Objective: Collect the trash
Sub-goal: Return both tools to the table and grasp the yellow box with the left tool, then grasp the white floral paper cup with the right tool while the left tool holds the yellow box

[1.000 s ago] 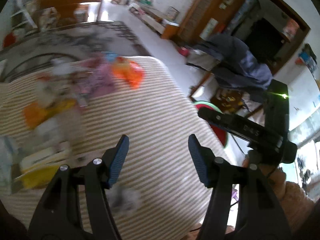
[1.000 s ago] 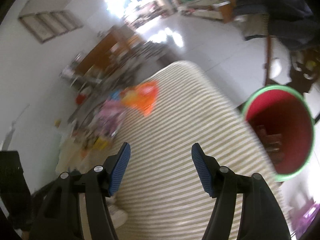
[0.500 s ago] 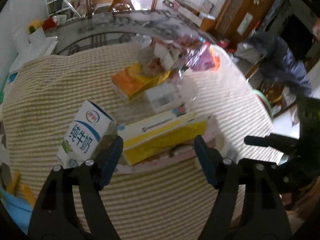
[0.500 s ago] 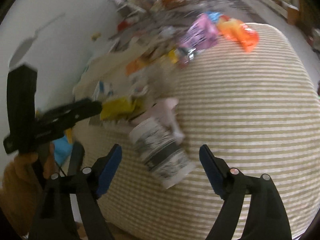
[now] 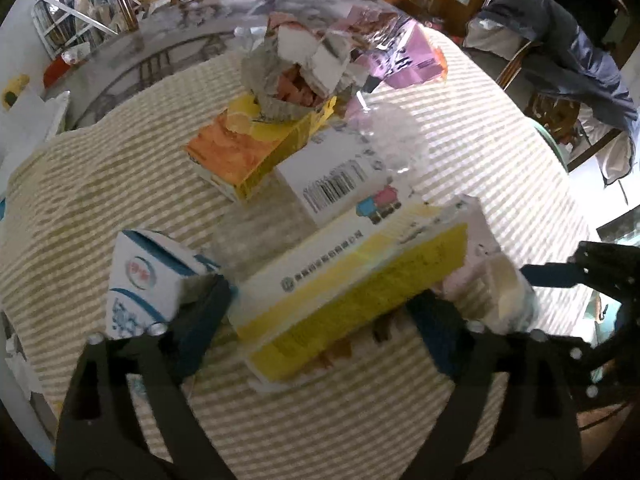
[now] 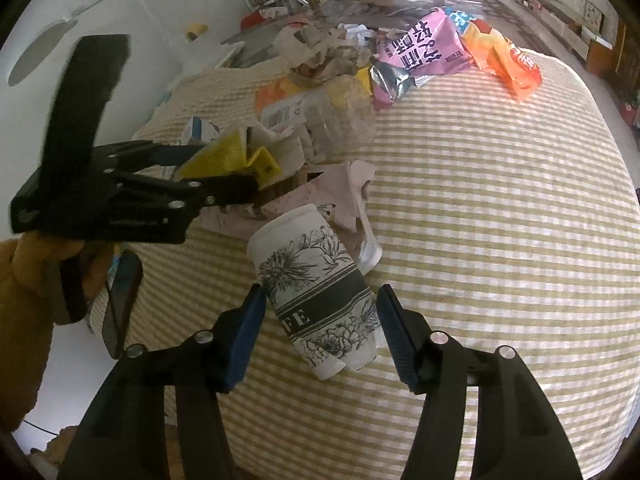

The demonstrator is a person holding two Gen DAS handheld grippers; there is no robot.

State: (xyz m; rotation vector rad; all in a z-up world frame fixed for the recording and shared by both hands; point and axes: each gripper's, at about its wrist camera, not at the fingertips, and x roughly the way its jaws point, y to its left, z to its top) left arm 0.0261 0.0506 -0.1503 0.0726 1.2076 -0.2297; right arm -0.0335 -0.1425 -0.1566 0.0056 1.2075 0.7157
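A pile of trash lies on a striped tablecloth (image 6: 500,208). My left gripper (image 5: 320,332) is open, its fingers on either side of a yellow and white box (image 5: 352,292); it also shows in the right wrist view (image 6: 208,172). A white and blue milk carton (image 5: 148,280) stands just left of it. My right gripper (image 6: 320,328) is open around a white paper cup with black flower print (image 6: 316,288) lying on its side; the cup also shows in the left wrist view (image 5: 504,292). The fingers do not clearly press either object.
Behind lie an orange carton (image 5: 248,144), a white barcode box (image 5: 340,180), crumpled paper (image 5: 296,68), a clear plastic bottle (image 6: 340,116), a pink snack bag (image 6: 420,48), an orange bag (image 6: 508,60) and a pink wrapper (image 6: 316,192). A chair with a dark jacket (image 5: 560,60) stands at the right.
Both grippers swung from the bare cloth toward the trash pile and moved in close. The left one now straddles the yellow box, the right one the paper cup.
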